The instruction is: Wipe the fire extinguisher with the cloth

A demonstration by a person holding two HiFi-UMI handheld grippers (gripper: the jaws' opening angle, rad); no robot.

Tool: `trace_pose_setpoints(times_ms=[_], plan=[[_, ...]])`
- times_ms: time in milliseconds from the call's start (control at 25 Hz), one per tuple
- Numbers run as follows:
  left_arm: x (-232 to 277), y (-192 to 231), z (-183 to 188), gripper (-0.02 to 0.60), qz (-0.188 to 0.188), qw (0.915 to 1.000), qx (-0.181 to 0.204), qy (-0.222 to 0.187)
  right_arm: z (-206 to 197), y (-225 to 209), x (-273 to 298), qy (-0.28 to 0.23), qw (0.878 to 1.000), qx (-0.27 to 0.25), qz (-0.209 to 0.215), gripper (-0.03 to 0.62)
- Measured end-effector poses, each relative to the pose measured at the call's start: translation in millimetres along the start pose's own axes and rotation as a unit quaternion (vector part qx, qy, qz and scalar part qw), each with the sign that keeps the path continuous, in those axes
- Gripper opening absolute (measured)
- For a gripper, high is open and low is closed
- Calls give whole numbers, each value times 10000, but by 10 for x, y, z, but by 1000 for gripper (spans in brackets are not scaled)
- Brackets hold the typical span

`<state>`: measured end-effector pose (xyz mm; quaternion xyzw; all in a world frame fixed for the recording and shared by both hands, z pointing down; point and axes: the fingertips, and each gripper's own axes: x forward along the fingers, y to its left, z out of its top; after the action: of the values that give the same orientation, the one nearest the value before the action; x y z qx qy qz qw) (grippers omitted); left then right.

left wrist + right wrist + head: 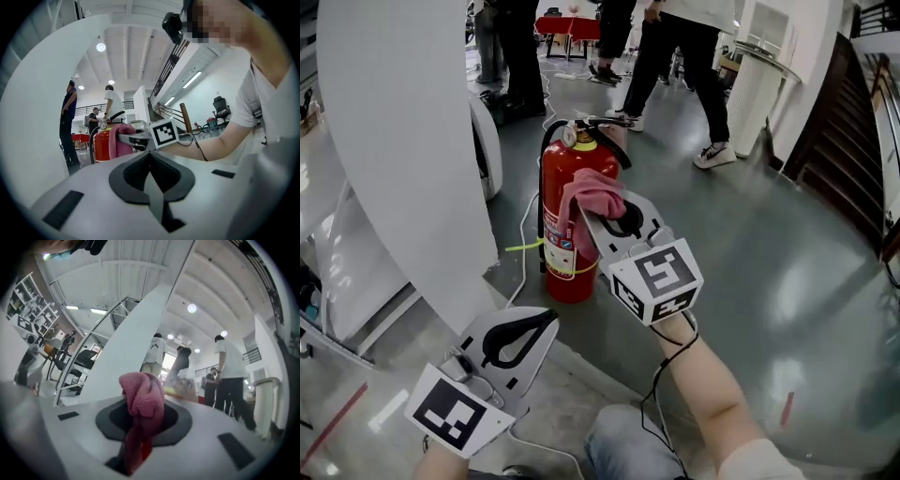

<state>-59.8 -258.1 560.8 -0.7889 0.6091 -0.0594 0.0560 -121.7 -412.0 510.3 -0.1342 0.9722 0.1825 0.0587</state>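
Note:
A red fire extinguisher (562,246) with a black hose and handle stands upright on the grey floor beside a white wall. My right gripper (598,208) is shut on a pink cloth (592,195), and the cloth lies against the upper right side of the cylinder. In the right gripper view the pink cloth (142,412) hangs bunched between the jaws. My left gripper (517,339) is held low at the near left, apart from the extinguisher, jaws closed with nothing in them. The left gripper view shows the fire extinguisher (102,145) and the pink cloth (120,140) ahead.
A tall white curved wall (403,141) rises just left of the extinguisher. A white cable (523,234) runs along the floor behind it. Several people (694,56) stand at the back near a red table (567,26). A dark staircase (839,131) is at the right.

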Motion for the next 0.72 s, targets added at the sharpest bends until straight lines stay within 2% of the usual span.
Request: trace_pose_setpoints(times_ms=[120,320,400,520,640,720], plan=[[2,27,45,8,36,10000,5,-58,247,-137,238,-46,9994,-353,-30,81],[32,17,16,8,-1,9999,-76,-105,87,-3,192,-251,9968,-752,-130,80],[32,15,14,8,10,9999,-43,-130,-196,147,130,-1,9972,-752,-14,78],[17,22,26,8,18,9998,-30,-187,-905,454,51,678,9951,-680,249,78],[4,-19,-50,8,-48,9999,-91,-8,-1678,725,-66,1440,9879,-358,459,78],[-6,-31,-95,8,-64,9999,-87,74,-1984,821,-120,1786,9818,-366,528,78]])
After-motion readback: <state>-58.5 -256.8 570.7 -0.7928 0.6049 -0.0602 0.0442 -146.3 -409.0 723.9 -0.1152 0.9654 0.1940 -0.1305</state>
